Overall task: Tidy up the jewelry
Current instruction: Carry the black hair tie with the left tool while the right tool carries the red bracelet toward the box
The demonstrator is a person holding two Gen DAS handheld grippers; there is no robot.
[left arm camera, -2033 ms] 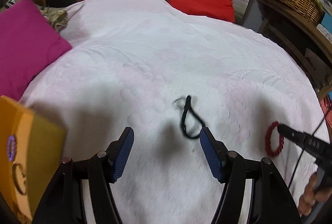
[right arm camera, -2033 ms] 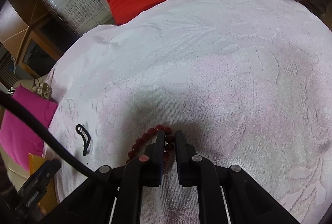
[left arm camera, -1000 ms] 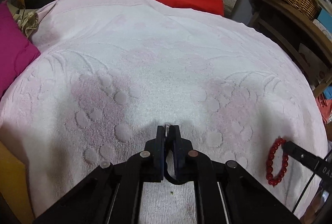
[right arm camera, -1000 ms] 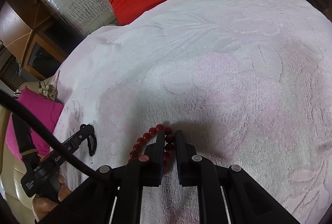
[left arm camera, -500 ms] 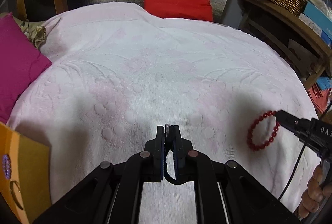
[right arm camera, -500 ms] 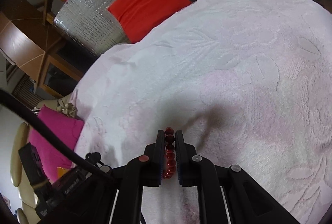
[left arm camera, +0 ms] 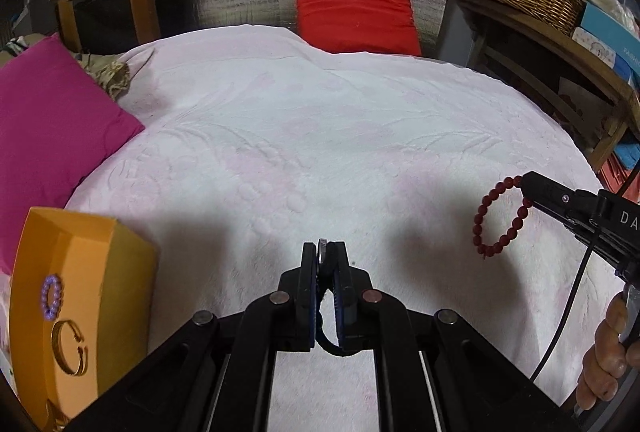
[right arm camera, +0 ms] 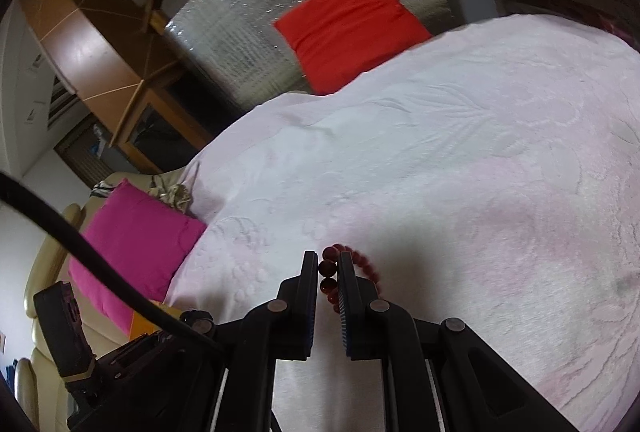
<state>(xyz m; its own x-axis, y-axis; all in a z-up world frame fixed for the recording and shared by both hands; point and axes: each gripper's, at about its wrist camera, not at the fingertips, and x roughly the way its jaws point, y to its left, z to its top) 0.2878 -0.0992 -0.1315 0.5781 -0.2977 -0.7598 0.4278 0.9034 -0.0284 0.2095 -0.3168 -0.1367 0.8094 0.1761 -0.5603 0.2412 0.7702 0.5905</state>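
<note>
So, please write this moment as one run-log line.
left hand-held gripper: shut on black cord | right hand-held gripper: shut on red bead bracelet

Only a few letters are showing clearly. On the black body of the right gripper point(left arm camera: 524, 187), at the right edge of the left wrist view, white letters "DA" are standing, and the rest is running out of the picture. On the side of a blue box point(left arm camera: 608, 31) on the wooden shelf at the upper right, white capital letters are reading "FASH", cut by the picture's edge. A small printed drawing is also sitting on this box, but it is too small to read. In the right wrist view, nothing readable is appearing.
</note>
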